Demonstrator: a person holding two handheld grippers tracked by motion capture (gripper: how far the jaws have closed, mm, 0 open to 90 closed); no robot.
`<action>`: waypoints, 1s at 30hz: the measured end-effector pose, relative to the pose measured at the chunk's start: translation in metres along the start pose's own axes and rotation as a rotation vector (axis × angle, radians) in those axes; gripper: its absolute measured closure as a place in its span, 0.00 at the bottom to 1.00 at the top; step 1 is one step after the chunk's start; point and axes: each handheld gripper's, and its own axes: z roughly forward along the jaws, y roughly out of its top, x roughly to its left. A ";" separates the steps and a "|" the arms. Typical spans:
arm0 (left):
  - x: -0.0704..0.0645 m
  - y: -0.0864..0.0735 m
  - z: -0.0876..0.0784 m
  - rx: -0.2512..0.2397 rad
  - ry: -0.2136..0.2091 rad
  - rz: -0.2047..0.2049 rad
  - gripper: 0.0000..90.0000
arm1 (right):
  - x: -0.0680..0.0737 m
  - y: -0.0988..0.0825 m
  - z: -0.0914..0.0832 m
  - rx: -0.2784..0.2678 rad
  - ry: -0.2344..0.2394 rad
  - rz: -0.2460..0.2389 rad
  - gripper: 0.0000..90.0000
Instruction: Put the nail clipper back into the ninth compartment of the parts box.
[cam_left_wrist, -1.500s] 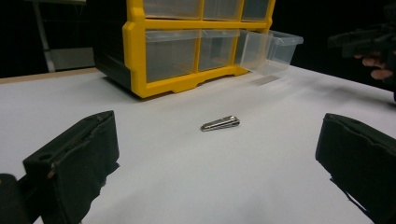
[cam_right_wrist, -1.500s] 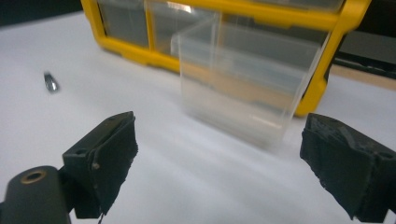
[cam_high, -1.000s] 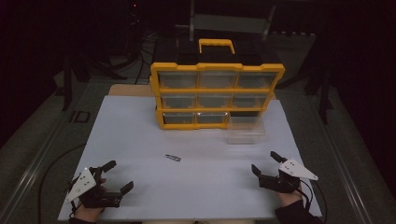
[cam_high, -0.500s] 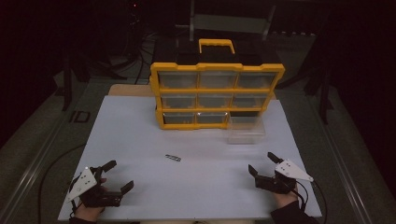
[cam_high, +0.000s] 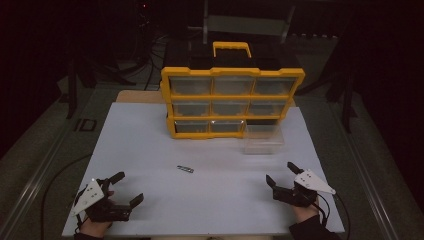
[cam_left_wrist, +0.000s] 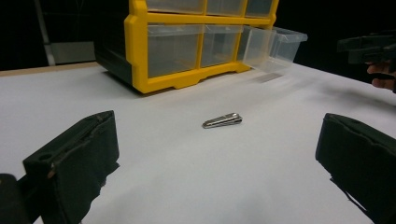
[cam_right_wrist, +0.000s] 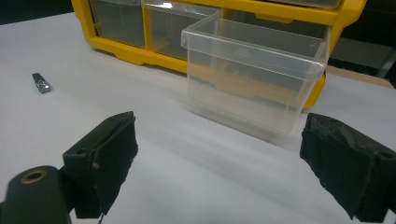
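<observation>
A small metal clip (cam_high: 185, 169) lies flat on the white table top (cam_high: 150, 145), and I also see the clip (cam_left_wrist: 222, 121) ahead of the left jaws and the clip (cam_right_wrist: 41, 82) far left of the right jaws. A yellow drawer cabinet (cam_high: 232, 102) stands at the back. Its clear bottom-right drawer (cam_high: 263, 138) sits pulled out on the table; the drawer (cam_right_wrist: 252, 74) is empty. My left gripper (cam_high: 128, 189) rests open near the front left edge. My right gripper (cam_high: 282, 174) is open at the front right, facing the drawer.
The yellow cabinet (cam_left_wrist: 187, 42) has a black back and a yellow handle (cam_high: 231, 48) on top. Dark floor, cables and stand legs surround the table. The other hand and its gripper (cam_left_wrist: 373, 51) appear at the far right of the left gripper view.
My right gripper has shifted slightly left and toward me. The left gripper, clip and drawer stay where they were.
</observation>
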 end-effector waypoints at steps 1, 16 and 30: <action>0.000 0.002 0.000 0.003 0.001 0.003 0.00 | 0.000 0.001 0.000 -0.003 -0.003 0.004 0.12; 0.008 0.060 0.006 -0.019 0.003 0.062 0.00 | 0.011 0.007 -0.004 -0.009 -0.015 0.005 0.12; -0.004 0.104 0.048 0.057 -0.090 0.106 0.00 | 0.012 0.007 -0.004 -0.024 -0.002 -0.006 0.12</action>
